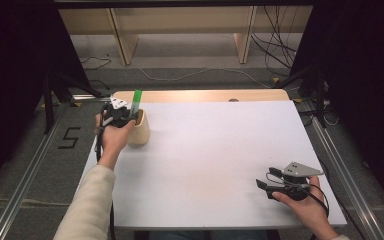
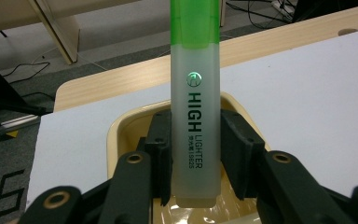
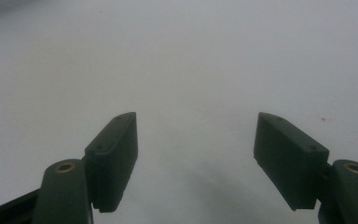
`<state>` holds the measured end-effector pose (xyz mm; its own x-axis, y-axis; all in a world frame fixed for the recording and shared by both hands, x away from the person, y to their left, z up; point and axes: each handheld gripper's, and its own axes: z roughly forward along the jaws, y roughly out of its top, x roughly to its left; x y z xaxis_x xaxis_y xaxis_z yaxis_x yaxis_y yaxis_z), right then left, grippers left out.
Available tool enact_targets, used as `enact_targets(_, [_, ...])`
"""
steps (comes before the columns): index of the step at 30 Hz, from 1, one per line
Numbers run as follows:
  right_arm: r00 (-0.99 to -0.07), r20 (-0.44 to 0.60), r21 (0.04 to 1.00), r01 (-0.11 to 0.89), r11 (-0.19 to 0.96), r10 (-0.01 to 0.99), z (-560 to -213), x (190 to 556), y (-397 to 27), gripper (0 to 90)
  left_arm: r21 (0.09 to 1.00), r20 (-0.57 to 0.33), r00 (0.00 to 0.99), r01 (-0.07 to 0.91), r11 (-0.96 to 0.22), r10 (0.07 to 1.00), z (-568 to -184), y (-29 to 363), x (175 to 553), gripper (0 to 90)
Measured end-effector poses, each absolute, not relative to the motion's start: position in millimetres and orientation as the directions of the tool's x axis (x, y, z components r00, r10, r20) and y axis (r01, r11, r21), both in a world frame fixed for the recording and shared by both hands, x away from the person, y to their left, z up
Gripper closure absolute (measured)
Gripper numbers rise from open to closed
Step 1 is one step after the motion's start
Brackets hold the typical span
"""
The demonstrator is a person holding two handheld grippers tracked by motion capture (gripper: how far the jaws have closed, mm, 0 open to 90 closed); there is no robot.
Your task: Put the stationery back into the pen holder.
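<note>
Two hand-held grippers were in use. At the tabletop's (image 1: 215, 150) far left corner, the left hand-held gripper (image 2: 196, 149) clamped a green highlighter (image 2: 196, 107) upright (cap on top) over a beige cup (image 1: 141, 131). The right hand-held gripper (image 3: 196, 161) rested near the right edge, jaws wide and empty.

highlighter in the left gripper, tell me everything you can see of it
The highlighter is a flat-sided pen with a frosted, pale translucent barrel and a bright green cap on top. Dark lettering down the barrel reads HIGHLIGHTER under a small round logo. It stands upright, cap up, clamped between the pads of the left gripper, its lower end just inside the mouth of a cream-coloured cup at the white table's far left corner.
</note>
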<state>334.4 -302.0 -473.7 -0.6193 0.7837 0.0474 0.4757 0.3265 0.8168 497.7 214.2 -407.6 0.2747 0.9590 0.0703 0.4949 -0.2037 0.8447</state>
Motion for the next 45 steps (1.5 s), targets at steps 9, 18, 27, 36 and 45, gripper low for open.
enact_targets(9, [-0.621,0.045,0.817,0.474,0.329,0.782,-473.8,334.6,-302.1,31.0,0.846,0.075,0.271,0.491,-0.205,0.96,-410.6,214.7,498.9,66.1])
enact_targets(18, [-0.622,0.045,0.817,0.474,0.329,0.782,-473.9,334.6,-302.1,31.0,0.846,0.081,0.272,0.49,-0.211,0.959,-412.5,215.1,499.6,66.1])
enact_targets(27, [-0.619,0.048,0.815,0.478,0.328,0.784,-473.9,334.4,-302.0,31.0,0.84,0.089,0.27,0.496,-0.218,0.959,-416.0,215.9,500.0,66.0])
enact_targets(36, [-0.621,0.046,0.817,0.474,0.328,0.782,-473.8,334.4,-301.9,31.0,0.838,0.099,0.268,0.497,-0.226,0.958,-418.1,215.8,499.5,65.9])
enact_targets(45, [-0.623,0.045,0.817,0.473,0.33,0.781,-473.9,334.6,-301.8,30.9,0.842,0.123,0.264,0.483,-0.241,0.957,-415.8,214.4,497.1,64.1])
